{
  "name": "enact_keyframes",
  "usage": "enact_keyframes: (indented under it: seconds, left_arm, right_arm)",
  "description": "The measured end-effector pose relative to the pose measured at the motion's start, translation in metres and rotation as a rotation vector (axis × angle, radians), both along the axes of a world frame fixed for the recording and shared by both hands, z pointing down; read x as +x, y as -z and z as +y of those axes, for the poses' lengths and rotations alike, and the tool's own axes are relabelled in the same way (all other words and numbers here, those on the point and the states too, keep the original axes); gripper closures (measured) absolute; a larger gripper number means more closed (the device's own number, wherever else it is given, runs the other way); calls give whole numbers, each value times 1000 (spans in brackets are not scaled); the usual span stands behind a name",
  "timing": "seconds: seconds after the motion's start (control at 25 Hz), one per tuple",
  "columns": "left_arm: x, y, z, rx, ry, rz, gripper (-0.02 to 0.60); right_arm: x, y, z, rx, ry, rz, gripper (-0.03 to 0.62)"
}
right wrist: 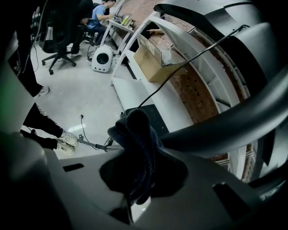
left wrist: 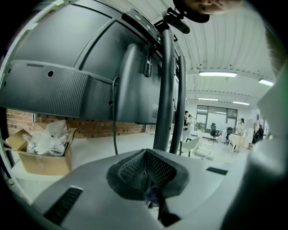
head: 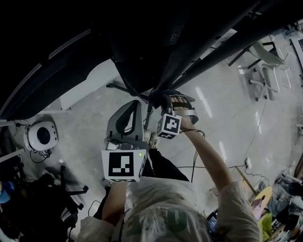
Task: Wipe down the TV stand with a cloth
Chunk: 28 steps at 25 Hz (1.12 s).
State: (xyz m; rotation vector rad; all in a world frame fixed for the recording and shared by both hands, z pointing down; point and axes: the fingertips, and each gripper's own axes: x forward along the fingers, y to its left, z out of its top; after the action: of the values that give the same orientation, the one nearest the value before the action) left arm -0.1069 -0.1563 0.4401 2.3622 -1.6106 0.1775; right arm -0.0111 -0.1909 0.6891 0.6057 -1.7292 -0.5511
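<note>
The bunched cloth (right wrist: 135, 134) hides the tips of the right tongs (right wrist: 132, 179), and the TV (left wrist: 67, 81) runs past the left gripper view's edge.

You were in an open-plan office: strip lights (left wrist: 217, 74) ran across the ceiling, a swivel chair (right wrist: 57, 42) stood on the polished floor (right wrist: 81, 96), and a person (right wrist: 100, 11) worked at a tabletop (right wrist: 118, 24) by the brick wall (right wrist: 193, 92).

You've got the TV's back (left wrist: 67, 90) overhead and the twin stand poles (left wrist: 167, 90) dead ahead, with a cable (left wrist: 114, 134) dangling just left. There's open floor (head: 227, 113) off to your right.
</note>
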Motion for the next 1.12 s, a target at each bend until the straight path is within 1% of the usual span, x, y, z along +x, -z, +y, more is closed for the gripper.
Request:
enact_keyframes:
  seconds: [0.2,0.32,0.48,0.64,0.76,1.0,1.12]
  left_arm:
    - [-7,-18,7,-25,10,-11,566]
    - [-10,-21,8,-26,29,9,566]
    - [-13,-37,14,-54,36,0,566]
    - [-14,-47,16,-66,46,11,566]
    - [-11,-52,16,-67,35,2,566]
    - [-11,-55,15,-69,40,6,566]
    - [-12,-59,13,-73,36,0,566]
  right_arm:
    - [2,-29,0,-20,9,31,537]
    - [4,-47,0,-36,11,38,537]
    - [5,-66,0,-55,5,48,537]
    - [3,-84,2,-70,2,51,537]
    - [5,-93,2,-69,-5,70,537]
    - [4,-104,1,-85,-21,49,537]
    - [4,-108,-2,-76,-25,60,537]
